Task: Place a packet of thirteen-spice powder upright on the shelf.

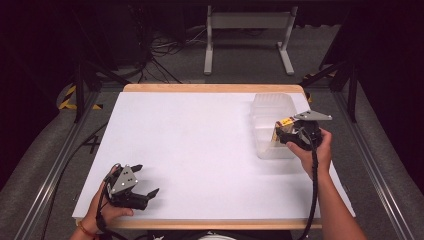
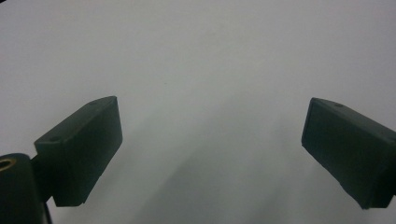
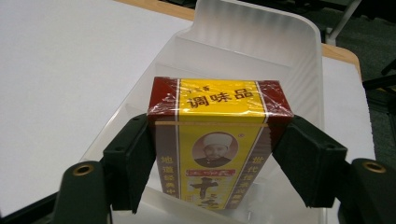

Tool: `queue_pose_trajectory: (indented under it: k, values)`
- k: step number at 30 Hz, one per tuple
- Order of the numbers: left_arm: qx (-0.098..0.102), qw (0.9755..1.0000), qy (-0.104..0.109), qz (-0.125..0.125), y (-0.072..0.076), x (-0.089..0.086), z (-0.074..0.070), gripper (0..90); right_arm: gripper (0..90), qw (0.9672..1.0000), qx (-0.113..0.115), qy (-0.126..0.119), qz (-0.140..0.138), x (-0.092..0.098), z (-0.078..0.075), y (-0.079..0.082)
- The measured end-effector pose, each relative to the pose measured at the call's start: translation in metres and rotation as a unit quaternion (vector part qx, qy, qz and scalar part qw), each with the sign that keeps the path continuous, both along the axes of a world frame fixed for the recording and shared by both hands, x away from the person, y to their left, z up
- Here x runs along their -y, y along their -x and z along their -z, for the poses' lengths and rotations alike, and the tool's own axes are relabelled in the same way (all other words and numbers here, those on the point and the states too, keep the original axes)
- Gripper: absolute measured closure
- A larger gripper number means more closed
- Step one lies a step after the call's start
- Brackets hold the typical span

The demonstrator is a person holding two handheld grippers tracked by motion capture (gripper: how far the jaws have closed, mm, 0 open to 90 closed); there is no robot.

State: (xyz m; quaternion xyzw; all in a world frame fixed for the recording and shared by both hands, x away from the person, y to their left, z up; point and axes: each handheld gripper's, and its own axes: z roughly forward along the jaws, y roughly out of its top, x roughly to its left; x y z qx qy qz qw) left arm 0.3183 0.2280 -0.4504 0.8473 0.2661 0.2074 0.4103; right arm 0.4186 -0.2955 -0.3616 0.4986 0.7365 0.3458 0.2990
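A person is holding a red and yellow box (image 3: 217, 144) over a clear plastic bin (image 3: 303, 60) at the far right of the white table (image 1: 200, 145), the right gripper (image 3: 217, 161) pinching the box by its two sides. It is judged to be on its way into or out of the bin; which cannot be told. Placing it calls for lowering between the bin's dividers, then spreading the jaws. The left gripper (image 1: 135, 182) is resting near left, jaws spread, holding nothing. Count: one box, one bin, two grippers.
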Motion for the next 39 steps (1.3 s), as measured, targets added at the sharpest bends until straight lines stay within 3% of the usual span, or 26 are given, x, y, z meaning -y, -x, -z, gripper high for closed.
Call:
queue_pose_trajectory:
  k: [18,39]
  values:
    - [0.002,1.0000,0.000,-0.001,0.000,0.000,-0.001,5.9,29.2,0.9995,-0.001,0.028,-0.017,0.001,-0.005,0.009]
    - [0.003,1.0000,0.001,-0.002,0.000,-0.001,-0.001,5.9,28.3,0.9986,-0.004,0.044,-0.029,0.005,-0.007,0.019]
